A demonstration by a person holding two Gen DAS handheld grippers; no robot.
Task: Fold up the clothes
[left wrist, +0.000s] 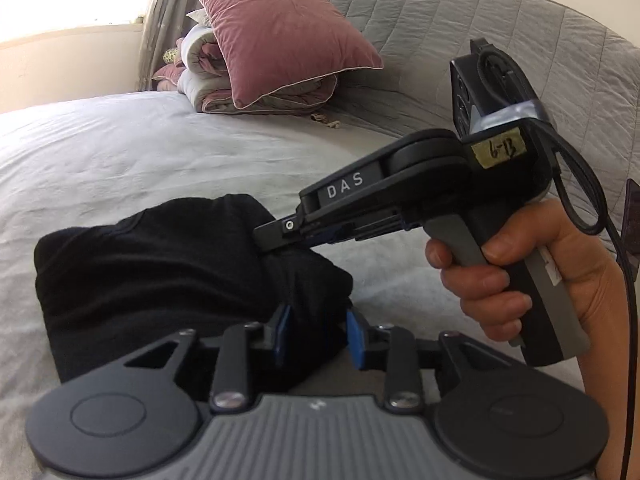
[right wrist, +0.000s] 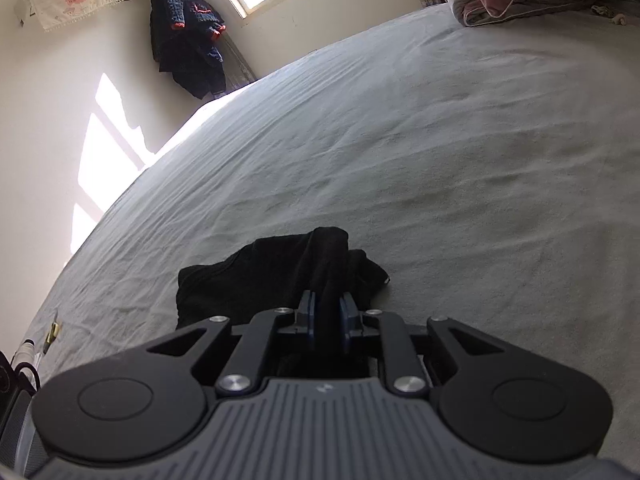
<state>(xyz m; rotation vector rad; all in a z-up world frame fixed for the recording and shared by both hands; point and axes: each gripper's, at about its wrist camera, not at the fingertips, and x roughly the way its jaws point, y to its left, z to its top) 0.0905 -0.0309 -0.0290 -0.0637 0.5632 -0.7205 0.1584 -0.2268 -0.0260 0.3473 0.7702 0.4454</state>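
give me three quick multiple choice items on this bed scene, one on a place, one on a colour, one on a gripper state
1. Where does the pink pillow lie?
A. on folded bedding
B. on the floor
C. on the black garment

2. What colour is the garment being folded?
A. white
B. black
C. red

3. What is the right gripper doing?
A. open above the sheet
B. shut on the garment
C. shut on the pillow

Key: 1 A, the pink pillow leans on stacked folded bedding. 2 B, the garment is black. 3 B, the right gripper pinches a ridge of cloth between its pads.
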